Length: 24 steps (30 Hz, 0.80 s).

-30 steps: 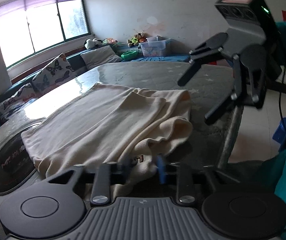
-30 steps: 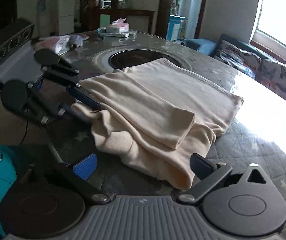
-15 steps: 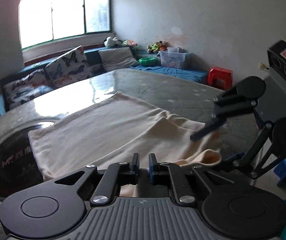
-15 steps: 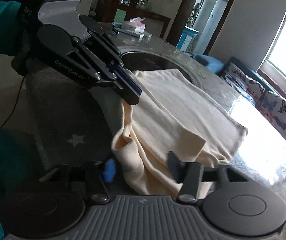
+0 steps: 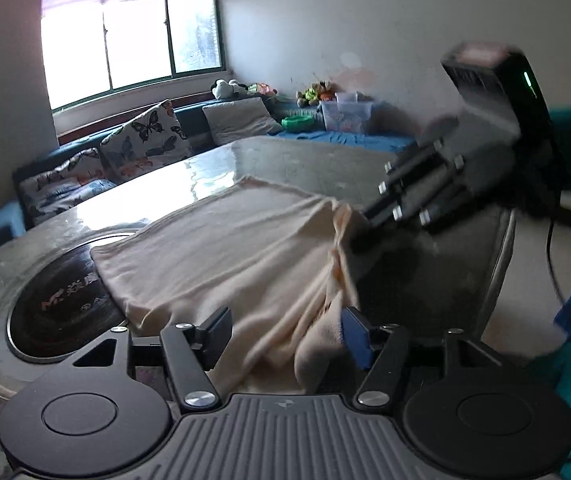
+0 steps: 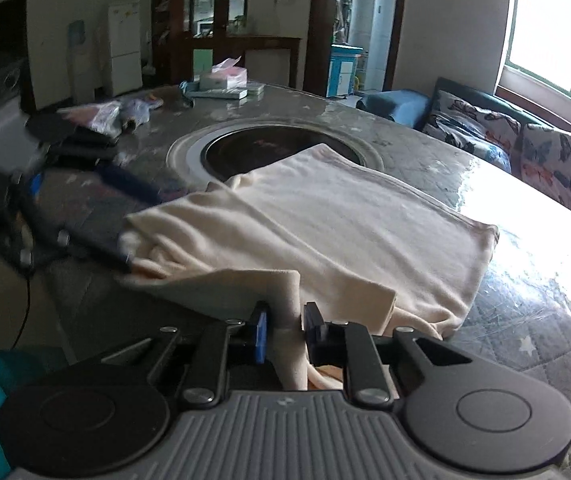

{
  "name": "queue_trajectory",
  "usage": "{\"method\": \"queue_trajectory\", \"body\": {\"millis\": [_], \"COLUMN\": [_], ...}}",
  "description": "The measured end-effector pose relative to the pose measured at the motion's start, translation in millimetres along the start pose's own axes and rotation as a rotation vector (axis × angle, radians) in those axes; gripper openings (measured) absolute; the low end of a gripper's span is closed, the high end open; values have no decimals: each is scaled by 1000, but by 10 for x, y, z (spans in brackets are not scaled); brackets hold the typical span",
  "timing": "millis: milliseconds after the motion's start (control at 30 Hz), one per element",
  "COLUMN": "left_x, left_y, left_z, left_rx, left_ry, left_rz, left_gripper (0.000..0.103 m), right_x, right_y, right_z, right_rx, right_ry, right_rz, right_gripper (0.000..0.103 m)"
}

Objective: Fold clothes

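Note:
A cream garment [image 5: 225,248] lies partly folded on the grey table [image 5: 301,160]. It also shows in the right wrist view [image 6: 337,216]. My left gripper [image 5: 285,334] is open, its fingers wide apart, with the garment's near bunched edge lying between them. My right gripper [image 6: 283,330] is shut on a fold of the garment's near corner and lifts it a little. In the left wrist view the right gripper [image 5: 369,220] pinches the cloth's right edge. In the right wrist view the left gripper [image 6: 125,228] is blurred at the cloth's left edge.
A round dark inset cooktop [image 6: 269,148] sits in the table under the garment's far end. A tissue box [image 6: 223,76], bags [image 6: 101,116] and other clutter stand at the far left of the table. A sofa with butterfly cushions [image 5: 145,140] lines the window wall.
My left gripper was shut and has opened, with the cloth edge between its fingers. My right gripper was open and has closed on the garment's corner and lifted it.

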<state>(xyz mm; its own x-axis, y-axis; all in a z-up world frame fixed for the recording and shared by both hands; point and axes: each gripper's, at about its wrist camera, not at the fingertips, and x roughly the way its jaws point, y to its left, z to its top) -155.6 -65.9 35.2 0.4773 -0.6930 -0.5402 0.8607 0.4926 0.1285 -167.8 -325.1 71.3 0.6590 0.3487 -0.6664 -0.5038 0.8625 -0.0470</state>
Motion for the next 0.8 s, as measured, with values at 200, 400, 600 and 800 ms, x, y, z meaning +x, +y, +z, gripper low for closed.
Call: {"method": "queue_trajectory", "body": {"millis": [200, 400, 600, 800], "left_x": [64, 63, 184, 228], "left_y": [-172, -179, -121, -31], "left_z": [-71, -124, -87, -4], "left_rx": [108, 115, 102, 81], "left_ry": [2, 16, 28, 19], "left_rz": [-9, 0, 25, 25], "left_gripper": [64, 70, 43, 14], "right_x": [8, 57, 60, -12], "right_y": [-81, -166, -163, -52], "right_z": [37, 49, 13, -60], "right_rx": [72, 129, 119, 23], "right_ry": [5, 19, 16, 4], "right_rz": [11, 11, 27, 33], "right_gripper": [14, 14, 14, 35]}}
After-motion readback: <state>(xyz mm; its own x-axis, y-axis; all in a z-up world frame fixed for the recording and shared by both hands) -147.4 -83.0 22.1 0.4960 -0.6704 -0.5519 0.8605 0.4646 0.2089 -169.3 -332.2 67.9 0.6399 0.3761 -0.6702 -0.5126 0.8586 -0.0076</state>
